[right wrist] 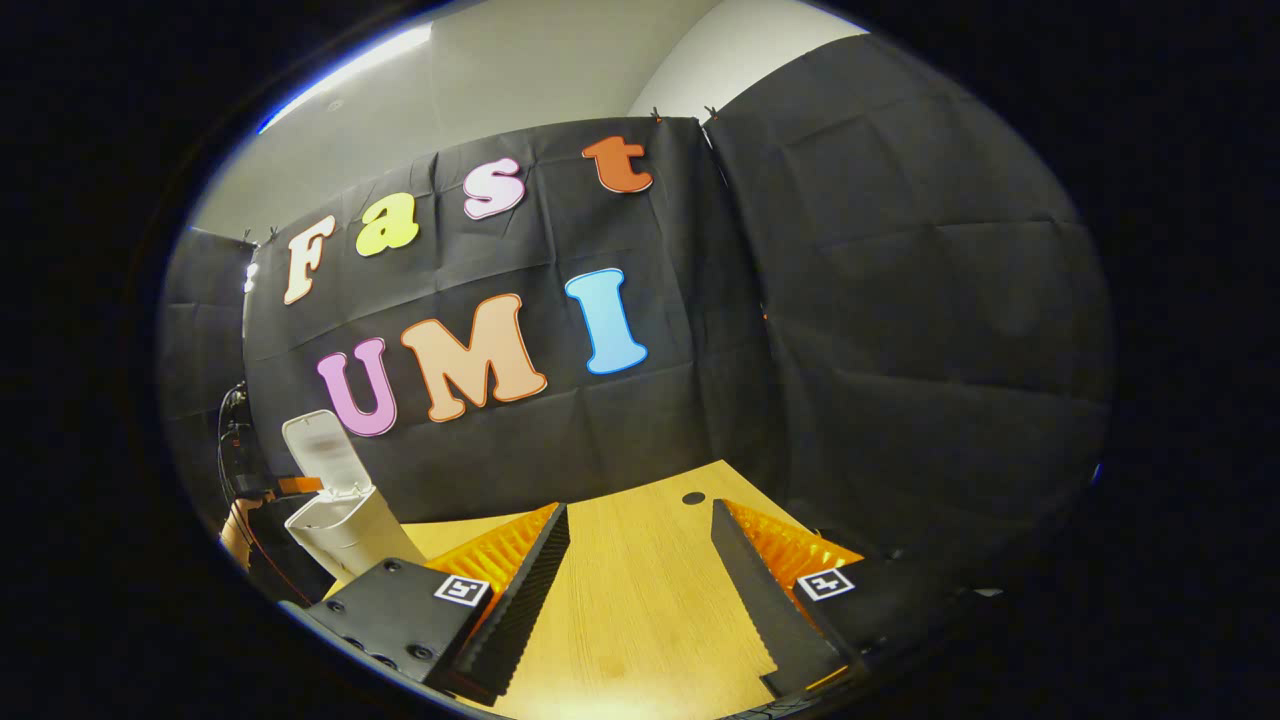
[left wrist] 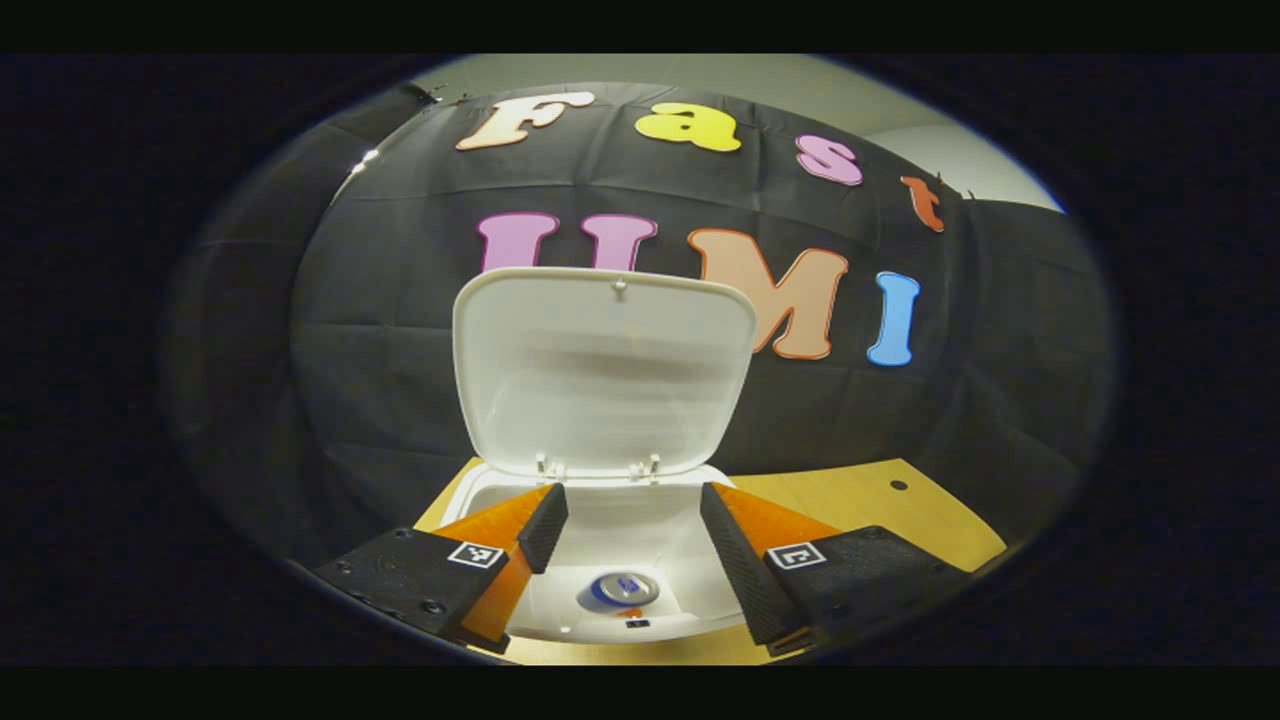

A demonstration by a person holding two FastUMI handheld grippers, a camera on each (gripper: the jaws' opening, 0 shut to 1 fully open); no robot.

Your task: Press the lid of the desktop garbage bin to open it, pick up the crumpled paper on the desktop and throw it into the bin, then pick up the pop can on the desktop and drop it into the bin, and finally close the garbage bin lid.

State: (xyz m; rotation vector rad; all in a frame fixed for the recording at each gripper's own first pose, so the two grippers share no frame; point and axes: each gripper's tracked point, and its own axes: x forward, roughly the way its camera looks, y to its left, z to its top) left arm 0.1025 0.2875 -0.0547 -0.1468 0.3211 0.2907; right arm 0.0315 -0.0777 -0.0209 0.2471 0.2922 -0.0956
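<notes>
The white desktop bin [left wrist: 620, 615] stands right below my left gripper [left wrist: 633, 512], its lid [left wrist: 603, 370] raised upright behind the opening. Down inside the bin lies the pop can [left wrist: 622, 589], its silver top facing up. My left gripper hovers over the opening, open, with nothing between its fingers. In the right gripper view the same bin [right wrist: 350, 530] stands at the far left with its lid [right wrist: 318, 452] up. My right gripper [right wrist: 640, 535] is open over the bare wooden tabletop [right wrist: 640, 600], well to the right of the bin.
The wooden table [left wrist: 850, 505] ends at the black cloth wall behind the bin. A small dark hole [right wrist: 693, 497] marks the tabletop ahead of my right gripper. A person's hand [right wrist: 238, 535] and cables show beside the bin at far left.
</notes>
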